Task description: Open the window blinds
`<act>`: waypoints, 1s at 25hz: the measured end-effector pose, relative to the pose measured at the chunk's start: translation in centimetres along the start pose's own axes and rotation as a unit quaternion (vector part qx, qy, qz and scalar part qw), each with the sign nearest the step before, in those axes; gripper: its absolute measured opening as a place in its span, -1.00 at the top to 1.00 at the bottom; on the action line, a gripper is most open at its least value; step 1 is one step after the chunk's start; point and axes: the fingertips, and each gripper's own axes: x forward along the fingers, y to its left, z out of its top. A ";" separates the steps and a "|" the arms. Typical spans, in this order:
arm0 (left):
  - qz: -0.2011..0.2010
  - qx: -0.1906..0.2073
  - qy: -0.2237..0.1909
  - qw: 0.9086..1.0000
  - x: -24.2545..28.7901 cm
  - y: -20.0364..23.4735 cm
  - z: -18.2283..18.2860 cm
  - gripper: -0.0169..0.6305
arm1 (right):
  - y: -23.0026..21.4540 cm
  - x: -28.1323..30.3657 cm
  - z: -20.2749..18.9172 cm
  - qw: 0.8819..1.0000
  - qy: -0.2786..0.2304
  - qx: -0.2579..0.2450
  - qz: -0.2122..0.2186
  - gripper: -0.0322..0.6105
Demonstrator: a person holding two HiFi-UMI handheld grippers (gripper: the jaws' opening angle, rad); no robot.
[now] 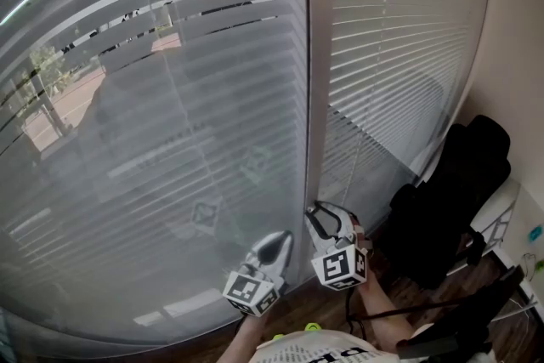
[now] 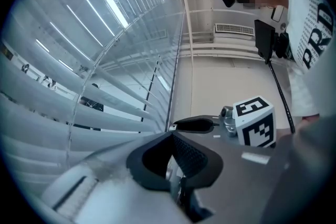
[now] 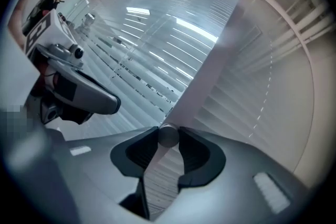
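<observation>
Facing blinds (image 1: pixel 170 98) hanging full-length over the window, slats partly tilted. Pinching the wand (image 3: pixel 168 135) tip between the right gripper's (image 1: pixel 321 221) pads, by the post between the two blinds. Holding the left gripper (image 2: pixel 176 162) just beside, jaws pressed together, empty.

The left white horizontal-slat window blind (image 1: pixel 170 98) hangs fully lowered, slats tilted partly open with outdoors showing between them. The right white slatted blind (image 1: pixel 399 55) beside it is closed. A round grey wand end (image 3: pixel 168 136) sits pinched in the right gripper (image 1: pixel 320 218).
</observation>
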 end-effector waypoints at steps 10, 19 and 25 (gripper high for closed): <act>-0.005 0.000 0.001 1.000 0.1 -0.1 0.0 0.97 | -0.6 0.0 -0.2 0.986 -0.020 0.166 0.005 0.49; -0.006 -0.003 0.001 1.000 0.3 -0.2 -0.1 0.97 | -0.9 0.0 -0.6 0.967 -0.033 0.253 0.006 0.49; -0.010 -0.004 0.001 1.000 0.3 -0.4 -0.1 0.97 | -1.0 0.0 -0.7 0.953 -0.041 0.299 0.006 0.49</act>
